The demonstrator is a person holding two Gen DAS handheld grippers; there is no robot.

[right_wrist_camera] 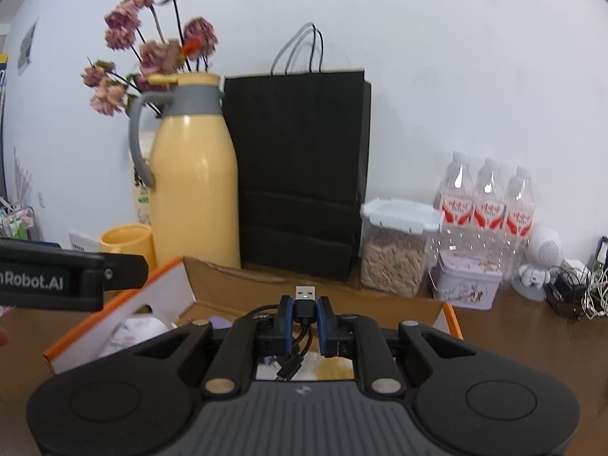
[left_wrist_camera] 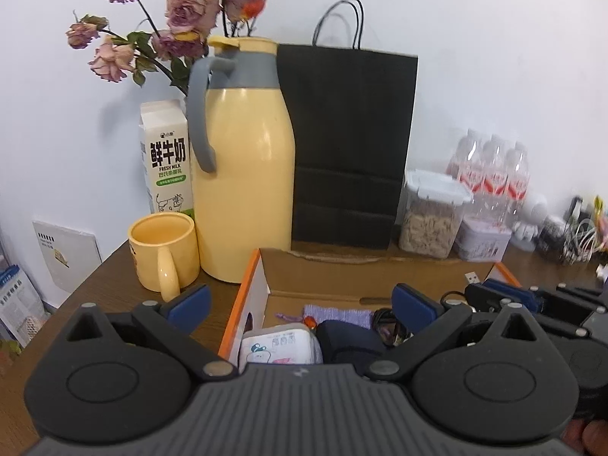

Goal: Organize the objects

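My right gripper (right_wrist_camera: 306,313) is shut on a black USB cable (right_wrist_camera: 305,296); its silver plug sticks out past the blue pads and the cord hangs down below. It hovers over an open cardboard box (right_wrist_camera: 228,285) with orange-edged flaps. In the left wrist view my left gripper (left_wrist_camera: 302,304) stands open over the same box (left_wrist_camera: 323,273) with nothing between its fingers. Inside lie a tissue pack (left_wrist_camera: 279,345), a purple cloth (left_wrist_camera: 338,313), a dark pouch (left_wrist_camera: 349,338) and a black cord (left_wrist_camera: 383,323). The right gripper with its USB plug (left_wrist_camera: 472,277) shows at the right.
Behind the box stand a yellow thermos jug (left_wrist_camera: 247,174), a yellow mug (left_wrist_camera: 163,250), a milk carton (left_wrist_camera: 167,159), dried roses (left_wrist_camera: 171,30), a black paper bag (left_wrist_camera: 349,144), a cereal container (left_wrist_camera: 429,216), a small tin (left_wrist_camera: 482,239) and water bottles (left_wrist_camera: 494,174). Tangled cables (right_wrist_camera: 577,288) lie far right.
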